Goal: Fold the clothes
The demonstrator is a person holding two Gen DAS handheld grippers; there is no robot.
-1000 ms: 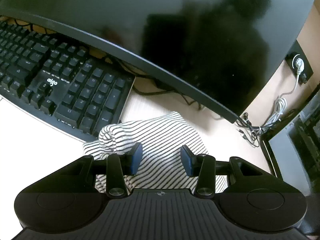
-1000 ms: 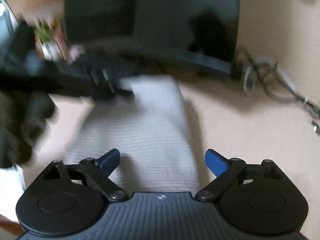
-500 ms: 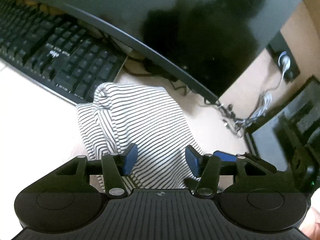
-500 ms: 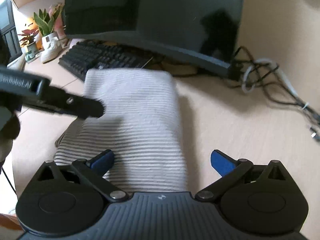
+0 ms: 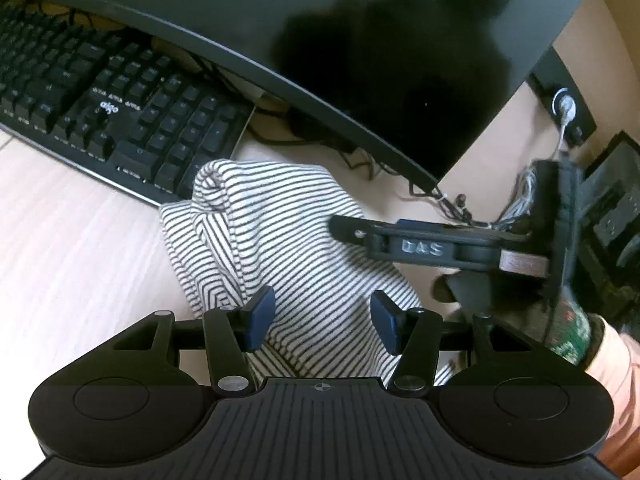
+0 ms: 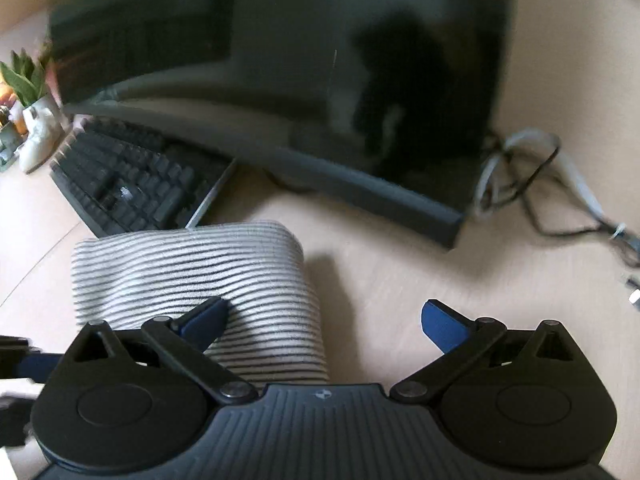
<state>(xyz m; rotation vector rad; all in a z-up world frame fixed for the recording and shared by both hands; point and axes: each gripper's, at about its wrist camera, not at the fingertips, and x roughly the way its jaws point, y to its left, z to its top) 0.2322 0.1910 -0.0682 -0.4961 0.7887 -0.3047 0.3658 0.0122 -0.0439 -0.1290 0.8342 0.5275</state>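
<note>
Soft daylight is washing the surface (image 5: pixel 72 240) pale; fisheye edges are bending, and the right-wrist view is smearing with motion blur.

Office or home desk workstation. Indicators: a curved dark monitor (image 5: pixel 360 40) at 12 o'clock, a black keyboard (image 5: pixel 112 120) at 10 o'clock, bundled cables (image 6: pixel 532 184) at 2 o'clock, pale wood desktop (image 5: pixel 72 248); possibly a potted plant (image 6: pixel 24 80), blurred, at 9 o'clock.

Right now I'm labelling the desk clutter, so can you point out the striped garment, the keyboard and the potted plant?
striped garment (image 6: pixel 208 276): right wrist view, on its flat folded top.
keyboard (image 5: pixel 132 120): left wrist view, on the keys beside the printed logo.
potted plant (image 6: pixel 26 80): right wrist view, on its green leaves.
</note>
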